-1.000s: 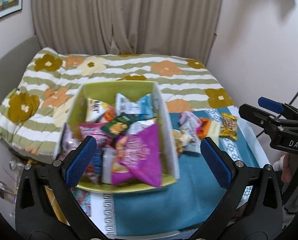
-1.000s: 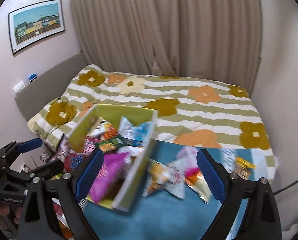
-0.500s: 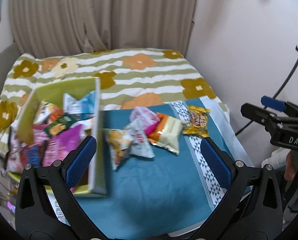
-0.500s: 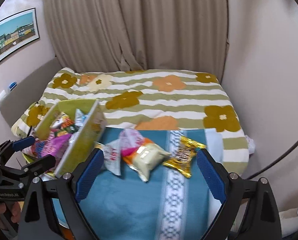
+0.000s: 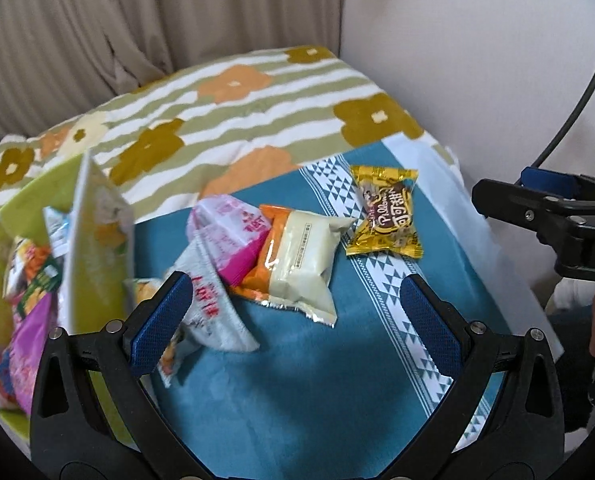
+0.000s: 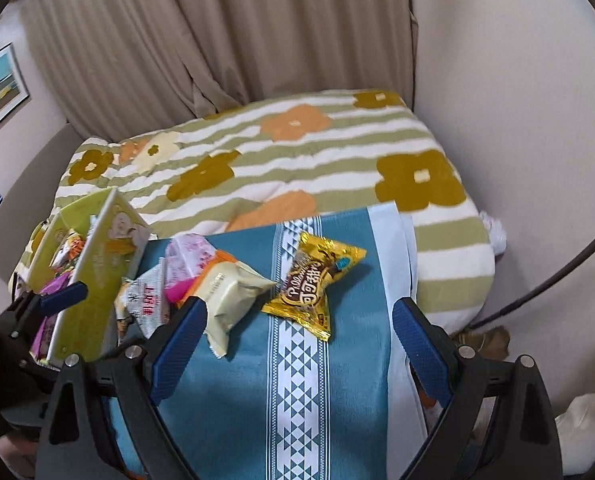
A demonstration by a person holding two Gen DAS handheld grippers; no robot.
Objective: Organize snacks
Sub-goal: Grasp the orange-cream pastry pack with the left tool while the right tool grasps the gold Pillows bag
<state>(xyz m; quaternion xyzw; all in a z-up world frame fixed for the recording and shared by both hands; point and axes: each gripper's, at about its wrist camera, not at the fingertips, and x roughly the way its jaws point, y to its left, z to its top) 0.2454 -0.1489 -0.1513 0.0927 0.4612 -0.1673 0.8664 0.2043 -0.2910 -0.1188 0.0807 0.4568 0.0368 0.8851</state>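
Item: gold foil snack packet with brown panel and white lettering [image 6: 311,286], crinkled, glossy, sealed fins at both short ends.

Location: on the teal cloth with white triangle-patterned band [image 6: 297,400], lying across that band towards the cloth's far edge, apart from the other loose packets.

Relation to claws: ahead of the right gripper [image 6: 299,354], just past its fingertips and roughly centred between them. Its long axis runs slightly diagonal, near to far, so the short sides face the pads. The left gripper [image 5: 297,320] sits nearer the cream and orange pillow packet [image 5: 301,264] and the pink-and-white packets [image 5: 225,228]. Judged nearer for the gold packet: the right.

Claw state: both spread wide, nothing between the pads.

Destination, presumed: yellow-green cardboard box of snacks [image 6: 97,280] at the cloth's left edge.
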